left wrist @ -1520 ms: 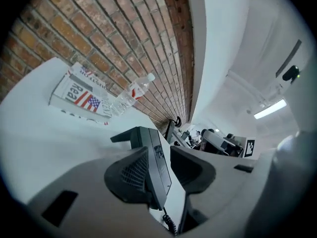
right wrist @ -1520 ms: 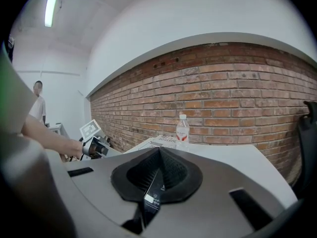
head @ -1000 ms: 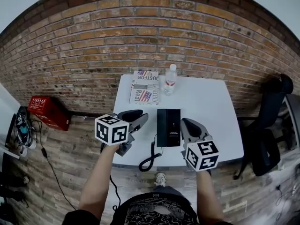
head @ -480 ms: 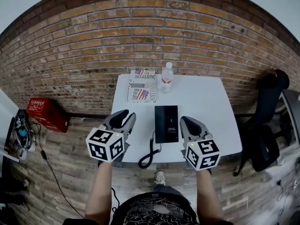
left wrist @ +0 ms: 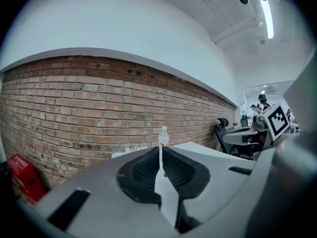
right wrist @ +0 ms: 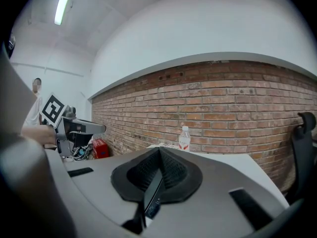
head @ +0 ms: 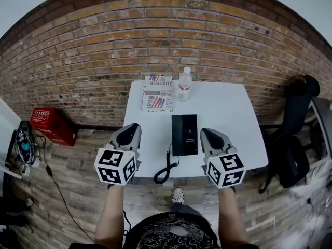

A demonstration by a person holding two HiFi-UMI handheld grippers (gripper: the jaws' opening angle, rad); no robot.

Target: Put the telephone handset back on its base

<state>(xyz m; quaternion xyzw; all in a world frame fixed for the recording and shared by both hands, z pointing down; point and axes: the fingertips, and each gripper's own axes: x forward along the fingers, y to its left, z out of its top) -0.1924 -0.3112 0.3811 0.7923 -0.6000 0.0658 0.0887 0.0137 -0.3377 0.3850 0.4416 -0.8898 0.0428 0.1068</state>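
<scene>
Both tools hover at the near edge, telephone between them

The left tool (head: 128, 133) and right tool (head: 209, 137) each show jaws pressed together on nothing. The black telephone (head: 184, 135) lies flat on the white worktop (head: 228, 113), reading as one dark block, so handset and base can't be told apart. Its coiled cord (head: 165, 173) loops over the near edge. A water bottle (head: 183, 84) and newspaper (head: 157, 95) sit by the brick wall.
</scene>
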